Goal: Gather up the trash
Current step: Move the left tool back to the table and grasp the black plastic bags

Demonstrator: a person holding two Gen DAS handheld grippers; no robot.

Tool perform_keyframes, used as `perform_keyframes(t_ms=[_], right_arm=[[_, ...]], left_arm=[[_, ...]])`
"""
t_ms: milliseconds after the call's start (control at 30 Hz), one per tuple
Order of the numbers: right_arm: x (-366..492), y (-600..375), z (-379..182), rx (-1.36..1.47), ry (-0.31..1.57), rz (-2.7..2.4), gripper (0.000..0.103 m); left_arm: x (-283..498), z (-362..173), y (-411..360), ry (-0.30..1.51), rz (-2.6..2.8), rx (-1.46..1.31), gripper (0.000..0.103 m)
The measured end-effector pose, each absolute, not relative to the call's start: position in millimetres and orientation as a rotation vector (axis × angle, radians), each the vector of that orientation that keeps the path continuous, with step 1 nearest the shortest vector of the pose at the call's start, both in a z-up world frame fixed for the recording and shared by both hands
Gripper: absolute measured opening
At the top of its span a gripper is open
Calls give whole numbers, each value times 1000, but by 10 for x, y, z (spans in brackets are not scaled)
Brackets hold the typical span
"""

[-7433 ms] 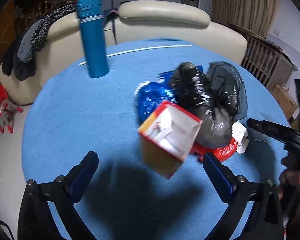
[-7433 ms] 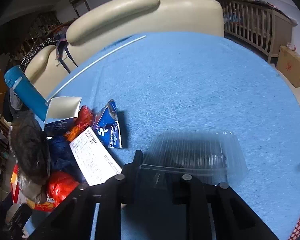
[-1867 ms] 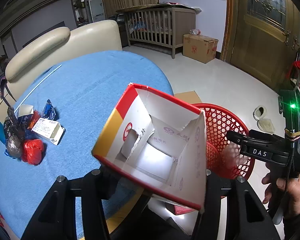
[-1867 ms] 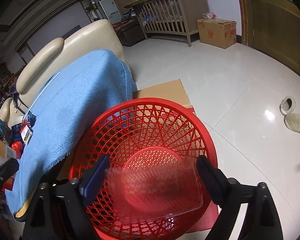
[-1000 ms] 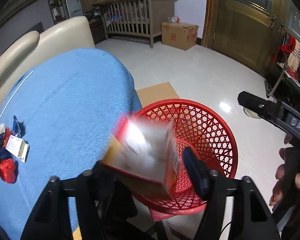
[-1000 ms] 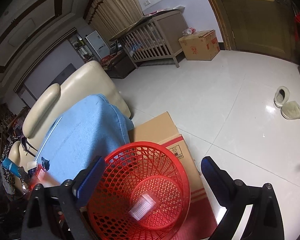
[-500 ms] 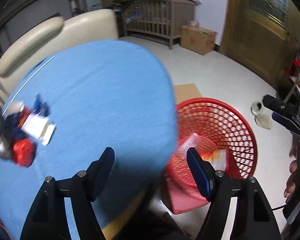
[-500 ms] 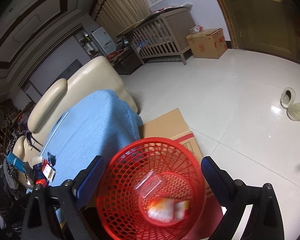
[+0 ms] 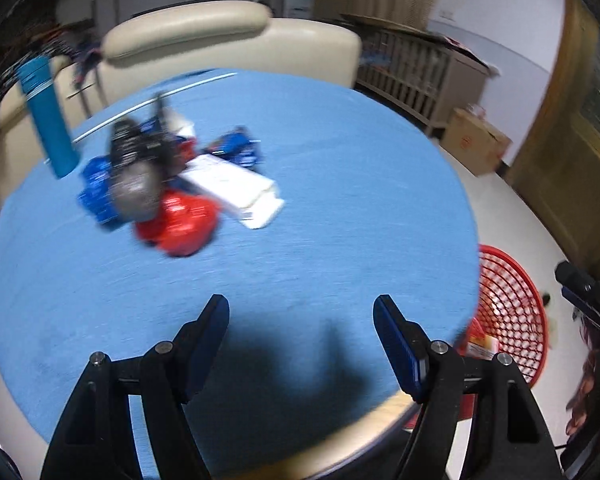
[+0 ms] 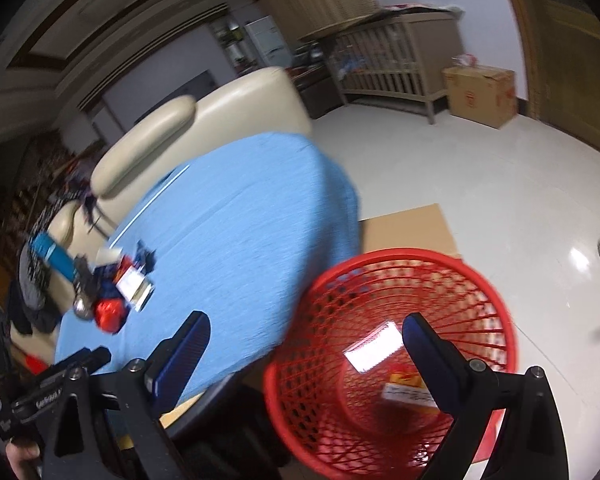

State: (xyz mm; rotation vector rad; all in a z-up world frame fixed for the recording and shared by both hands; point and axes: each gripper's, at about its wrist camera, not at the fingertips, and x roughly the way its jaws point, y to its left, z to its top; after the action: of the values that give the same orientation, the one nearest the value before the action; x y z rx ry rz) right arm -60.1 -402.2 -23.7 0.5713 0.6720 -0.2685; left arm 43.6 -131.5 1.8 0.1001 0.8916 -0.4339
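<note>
My left gripper (image 9: 301, 310) stood wide with nothing between its fingers, hanging over the near part of the blue tablecloth (image 9: 339, 200). My right gripper (image 10: 305, 330) was just as wide and just as empty, its fingers straddling the table edge and the red basket (image 10: 495, 292) on the floor.

Taking the basket as my landmark: inside it, at the bottom, lay a clear plastic tray (image 10: 373, 346) and, just beside that, a red and yellow carton (image 10: 409, 388). The basket stood against the edge of the round table, on a flat sheet of cardboard (image 10: 407, 232).

On the tablecloth, well apart from the basket and toward the far side, sat the remaining trash pile (image 9: 156, 184): a red bag (image 9: 180, 224), a grey-black bag (image 9: 134, 184) touching it, blue wrappers (image 9: 96, 196) around them, and a white box (image 9: 236, 184) on the side nearer the basket. A tall blue bottle (image 9: 48, 116) stood upright beyond the pile, farthest from the basket. Blur hid finer detail. Behind the table was a cream sofa (image 9: 228, 44).
</note>
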Motion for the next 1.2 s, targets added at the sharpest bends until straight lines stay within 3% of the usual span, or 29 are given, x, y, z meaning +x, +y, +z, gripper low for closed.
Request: perform_keyframes(t_ms=[367,833,867,900,1200], right_arm=[[-125,-3290,-254,450,768,-131,98],[206,-2899,-420,382,869,-78,98],[222,-2895,-421,380,872,-79,98],[243,-2892,-426,379,876,-80,98],[501,-2728,-495,359,907,-57,98]], left_arm=[[803,-1,-504,900,-252,-102,75],[1746,15,-654,924,-204,-144,77],[1752,9,-650,913,-212,-160,63],[1753,3,-627,905,-220,-161,32],[1373,79,-178,829,-229,-185,30]])
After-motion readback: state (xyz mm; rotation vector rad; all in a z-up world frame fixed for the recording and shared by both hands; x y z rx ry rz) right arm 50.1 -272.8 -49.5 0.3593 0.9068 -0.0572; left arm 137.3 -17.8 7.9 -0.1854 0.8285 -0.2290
